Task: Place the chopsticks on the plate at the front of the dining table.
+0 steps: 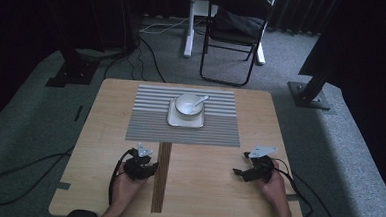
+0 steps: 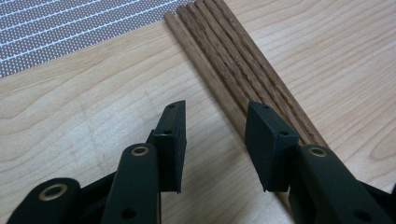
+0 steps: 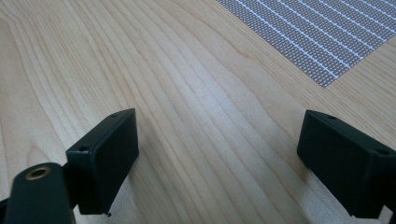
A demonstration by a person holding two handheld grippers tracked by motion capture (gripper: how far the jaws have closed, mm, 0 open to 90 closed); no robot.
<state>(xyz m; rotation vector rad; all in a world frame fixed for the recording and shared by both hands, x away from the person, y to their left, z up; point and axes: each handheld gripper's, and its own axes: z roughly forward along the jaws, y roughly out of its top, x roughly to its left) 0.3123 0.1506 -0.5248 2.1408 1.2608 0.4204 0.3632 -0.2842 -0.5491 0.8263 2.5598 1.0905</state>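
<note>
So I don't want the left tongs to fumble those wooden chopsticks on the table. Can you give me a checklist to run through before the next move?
1. Left tongs open, nothing pinched: ok.
2. Chopsticks between the jaws: not ok; the bundle runs under the right-hand jaw, and the gap lies over bare table.
3. Chopsticks lying flat, side by side: ok; four sticks, ends roughly level near the striped placemat.
4. Pads touching the sticks: cannot tell.
5. Right tongs clear of the work: ok; open over bare wood, well to the right.
6. Bowl with spoon on its plate out of the way: ok, on the placement further back.
</note>
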